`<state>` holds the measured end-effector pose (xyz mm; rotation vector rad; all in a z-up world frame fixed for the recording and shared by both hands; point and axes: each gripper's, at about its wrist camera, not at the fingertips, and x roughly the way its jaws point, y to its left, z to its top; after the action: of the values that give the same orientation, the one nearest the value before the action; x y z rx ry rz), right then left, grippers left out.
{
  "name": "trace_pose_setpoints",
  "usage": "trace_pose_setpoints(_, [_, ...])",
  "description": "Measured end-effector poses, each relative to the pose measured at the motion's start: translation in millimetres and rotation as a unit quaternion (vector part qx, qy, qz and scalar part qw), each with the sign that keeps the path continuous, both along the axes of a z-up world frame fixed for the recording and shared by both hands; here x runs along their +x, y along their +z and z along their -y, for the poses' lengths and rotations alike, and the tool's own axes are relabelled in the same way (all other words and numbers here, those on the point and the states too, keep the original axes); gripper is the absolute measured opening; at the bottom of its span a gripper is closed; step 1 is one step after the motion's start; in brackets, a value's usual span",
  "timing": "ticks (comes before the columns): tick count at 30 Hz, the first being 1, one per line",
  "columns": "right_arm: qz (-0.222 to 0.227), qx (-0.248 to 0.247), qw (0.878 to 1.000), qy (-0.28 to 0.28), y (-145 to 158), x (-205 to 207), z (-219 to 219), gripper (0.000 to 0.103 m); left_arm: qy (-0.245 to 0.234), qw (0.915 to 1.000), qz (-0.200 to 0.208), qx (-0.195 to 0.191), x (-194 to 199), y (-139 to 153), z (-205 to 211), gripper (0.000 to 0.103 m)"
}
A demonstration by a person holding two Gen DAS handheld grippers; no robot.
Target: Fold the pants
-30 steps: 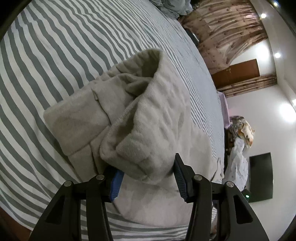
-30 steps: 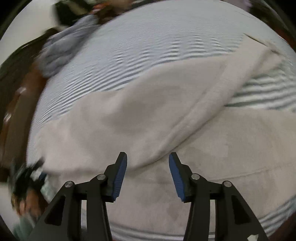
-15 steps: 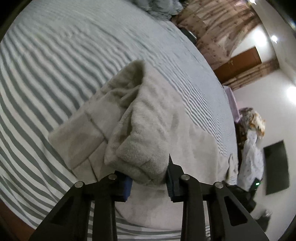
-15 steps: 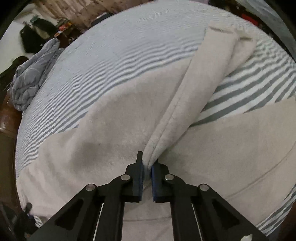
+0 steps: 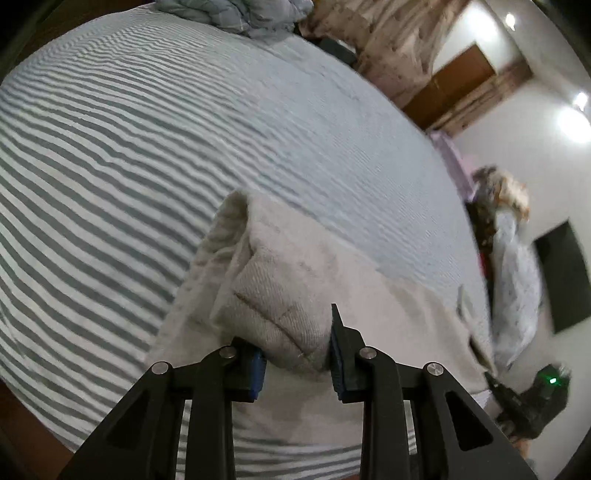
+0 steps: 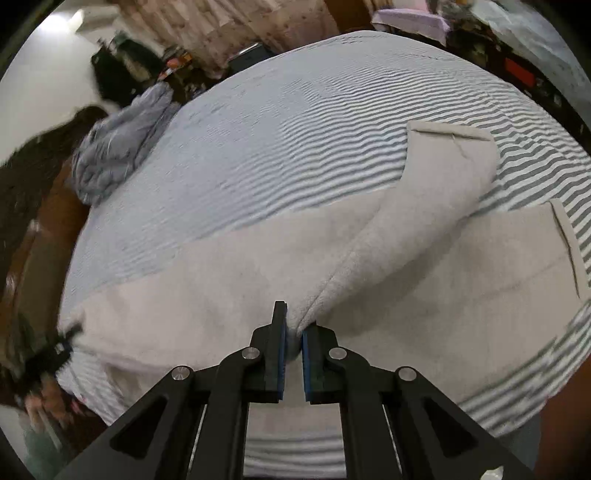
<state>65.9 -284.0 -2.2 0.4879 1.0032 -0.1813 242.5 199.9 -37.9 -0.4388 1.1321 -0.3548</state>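
Note:
Beige pants lie spread on a grey-and-white striped bed. My right gripper is shut on a raised fold of the pants near the inner leg seam. One leg lies folded back toward the far right; the other leg stretches right. In the left wrist view my left gripper is shut on a thick bunched roll of the pants, lifted off the bed.
A crumpled blue-grey blanket lies at the bed's far left corner and also shows in the left wrist view. Curtains, a wooden door and a dark screen stand beyond the bed. Dark wooden frame edges the bed.
Both grippers closed on the pants: the right from open onto the seam fold, the left tighter on the bunched roll. Both have lifted the cloth and pulled back, showing more bed.

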Motion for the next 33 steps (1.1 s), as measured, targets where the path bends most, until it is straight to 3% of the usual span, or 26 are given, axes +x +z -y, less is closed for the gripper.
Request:
trace_pose_setpoints(2, [-0.023,0.013,1.000,-0.001,-18.2,-4.5,-8.8,0.006,-0.008,0.9996,-0.015,0.023,-4.7,-11.7,-2.3,0.029])
trace_pose_setpoints(7, [-0.085,0.034,0.996,-0.010,-69.3,-16.1,-9.0,0.006,-0.008,0.9978,-0.053,0.039,-11.2,-38.8,-1.8,0.029])
trace_pose_setpoints(15, [-0.068,0.014,0.998,-0.007,-58.0,-19.3,-13.6,0.006,-0.035,0.9963,-0.039,0.068,-15.0,-36.5,14.4,0.029])
trace_pose_setpoints(20, [-0.094,0.006,0.996,0.001,-81.3,-16.0,-15.8,0.006,-0.032,0.9972,-0.034,0.058,-16.4,-43.6,7.9,0.030])
trace_pose_setpoints(25, [-0.107,0.011,0.994,0.002,-96.4,-9.7,-17.1,0.008,-0.033,0.9954,-0.004,0.090,-16.8,-36.7,13.8,0.030])
trace_pose_setpoints(33, [-0.112,0.001,0.994,0.008,-105.7,-5.5,-22.3,0.013,-0.054,0.9854,-0.002,0.162,-18.9,-44.6,33.1,0.033])
